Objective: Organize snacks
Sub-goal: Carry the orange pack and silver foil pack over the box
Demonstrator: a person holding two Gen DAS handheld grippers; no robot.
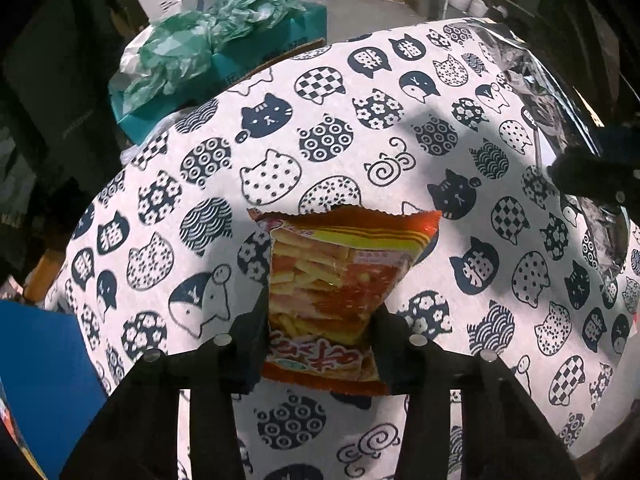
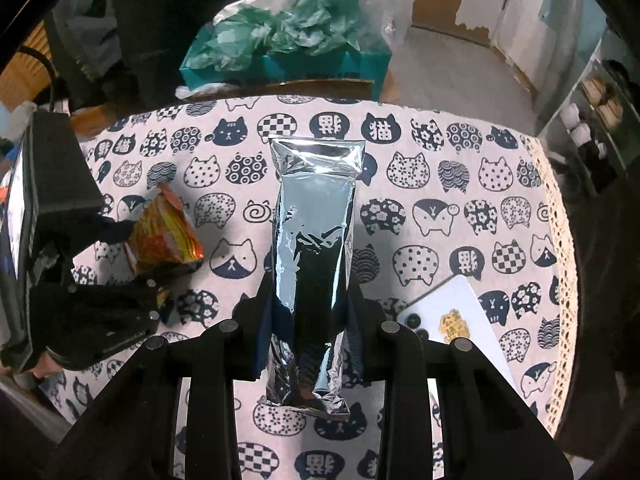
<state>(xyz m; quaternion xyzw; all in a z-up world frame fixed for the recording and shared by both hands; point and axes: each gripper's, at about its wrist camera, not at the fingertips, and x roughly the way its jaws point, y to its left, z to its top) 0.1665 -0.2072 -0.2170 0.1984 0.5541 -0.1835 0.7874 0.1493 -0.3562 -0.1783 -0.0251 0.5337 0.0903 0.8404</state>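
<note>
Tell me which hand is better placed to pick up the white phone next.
Neither is free: the left gripper is shut on the orange snack bag, the right gripper on the silver pouch. Right is probably better, since the white phone lies just beside its fingers.

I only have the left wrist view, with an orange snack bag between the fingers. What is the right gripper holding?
Observer: The right gripper is shut on a long silver foil packet.
Operator: Anything else lying on that side?
Observer: A white phone lies flat on the cat-print tablecloth, right of the packet.
Operator: Where is my bag from there?
Observer: The orange snack bag sits left of the packet, apart from it.
</note>
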